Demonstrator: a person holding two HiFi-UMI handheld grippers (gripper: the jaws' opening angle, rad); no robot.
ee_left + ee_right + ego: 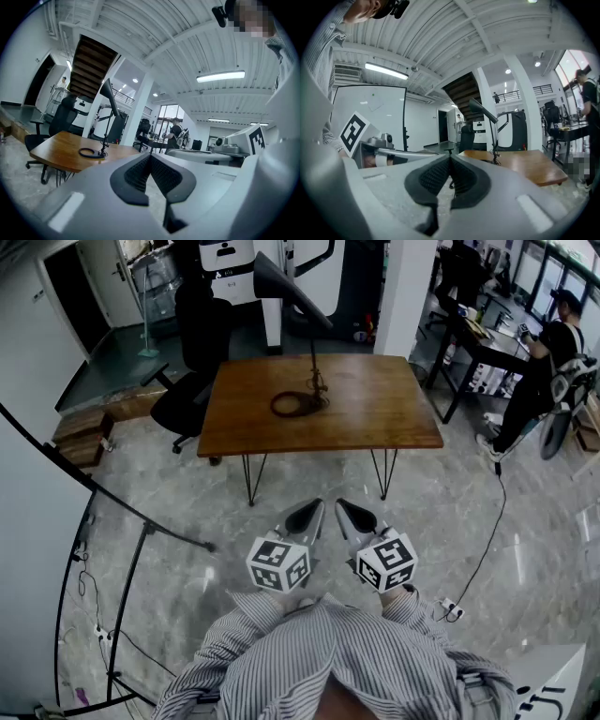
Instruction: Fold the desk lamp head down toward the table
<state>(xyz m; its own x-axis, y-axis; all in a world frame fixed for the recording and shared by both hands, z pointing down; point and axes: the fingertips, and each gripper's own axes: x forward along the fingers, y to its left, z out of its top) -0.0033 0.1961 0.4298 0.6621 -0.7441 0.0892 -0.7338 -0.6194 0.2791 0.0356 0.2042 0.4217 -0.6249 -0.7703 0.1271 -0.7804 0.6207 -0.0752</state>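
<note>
"Grey floor (281, 479) nearest: what hung over it?"
"The left gripper (311, 512) and right gripper (347, 511), side by side, jaws closed on nothing."
"Farther off?"
"The wooden bench (394, 418) carried the desk lamp (291, 292) at its middle, head raised."

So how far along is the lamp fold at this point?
Nothing done yet: the desk lamp head is raised high above the wooden table. Nothing in hand: left gripper and right gripper are shut and empty, short of the table. Left: approach, take the head, fold it down.
</note>
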